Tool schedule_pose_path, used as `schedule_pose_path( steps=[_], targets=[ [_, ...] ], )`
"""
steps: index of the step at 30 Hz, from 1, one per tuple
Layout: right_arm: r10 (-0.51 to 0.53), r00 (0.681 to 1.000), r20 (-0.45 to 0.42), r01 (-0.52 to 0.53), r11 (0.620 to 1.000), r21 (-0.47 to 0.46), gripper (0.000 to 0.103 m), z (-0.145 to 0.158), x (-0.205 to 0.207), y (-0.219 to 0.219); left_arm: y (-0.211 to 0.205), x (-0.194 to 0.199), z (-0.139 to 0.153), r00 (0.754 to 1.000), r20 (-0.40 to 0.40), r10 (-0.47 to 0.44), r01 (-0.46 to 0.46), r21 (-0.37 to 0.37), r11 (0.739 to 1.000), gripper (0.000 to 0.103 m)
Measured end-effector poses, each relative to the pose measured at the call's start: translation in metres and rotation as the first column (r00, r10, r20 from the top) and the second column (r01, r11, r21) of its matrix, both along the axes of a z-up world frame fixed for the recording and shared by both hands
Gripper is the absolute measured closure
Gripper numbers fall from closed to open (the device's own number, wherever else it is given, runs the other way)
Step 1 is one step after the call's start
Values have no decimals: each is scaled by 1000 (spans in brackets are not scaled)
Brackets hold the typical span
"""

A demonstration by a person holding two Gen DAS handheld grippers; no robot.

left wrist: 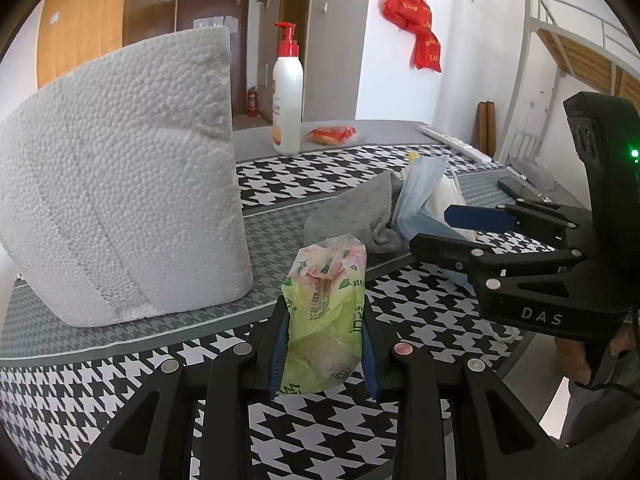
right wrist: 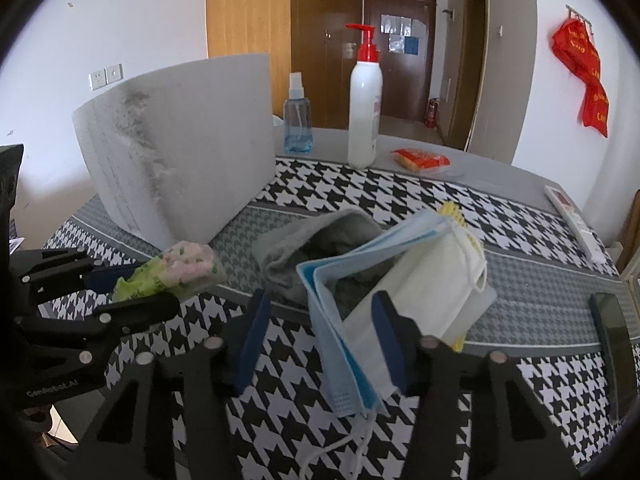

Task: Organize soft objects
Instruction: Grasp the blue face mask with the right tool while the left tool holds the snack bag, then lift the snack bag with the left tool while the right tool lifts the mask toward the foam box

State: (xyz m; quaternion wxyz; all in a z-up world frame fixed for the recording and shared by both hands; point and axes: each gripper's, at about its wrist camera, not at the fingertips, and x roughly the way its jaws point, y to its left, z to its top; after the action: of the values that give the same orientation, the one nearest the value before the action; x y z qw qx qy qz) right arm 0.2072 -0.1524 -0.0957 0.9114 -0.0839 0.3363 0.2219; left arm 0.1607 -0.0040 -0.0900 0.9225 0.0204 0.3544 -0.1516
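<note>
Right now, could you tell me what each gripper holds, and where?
Left gripper: green floral plastic tissue pack, clamped at its lower half. Right gripper: nothing held yet.

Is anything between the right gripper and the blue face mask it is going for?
Nothing visible. The blue face mask already lies between the right gripper's fingers; the grey cloth sits behind it.
</note>
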Motion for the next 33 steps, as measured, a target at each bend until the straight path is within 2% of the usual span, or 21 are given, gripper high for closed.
schedule_pose_path(
  steps=[4,6,8,22,25,33],
  targets=[
    [-5,1000,-20,5,1000,0,69,-2,3,0,2,1,-1,1000,-1,5,-5,0,1000,70],
    [-5,1000,-24,5,1000,8,80,-1,2,-1,1,2,0,1000,-1,5,-5,0,1000,70],
    [-3,1000,-27,4,1000,12,87,-1,2,-1,1,2,0,1000,0,5,-5,0,1000,70],
    [8,999,-45,-8,1000,-9,89,-7,8,3,1,0,0,1000,1,16,-16,-1,1000,70],
    [3,1000,-28,-3,1000,-3,92,-3,5,1,2,-1,0,1000,7,15,-15,1,1000,70],
    [-17,999,41,16,999,43,92,21,-13,-11,0,-8,11,999,34,19,-19,5,1000,70]
  ],
)
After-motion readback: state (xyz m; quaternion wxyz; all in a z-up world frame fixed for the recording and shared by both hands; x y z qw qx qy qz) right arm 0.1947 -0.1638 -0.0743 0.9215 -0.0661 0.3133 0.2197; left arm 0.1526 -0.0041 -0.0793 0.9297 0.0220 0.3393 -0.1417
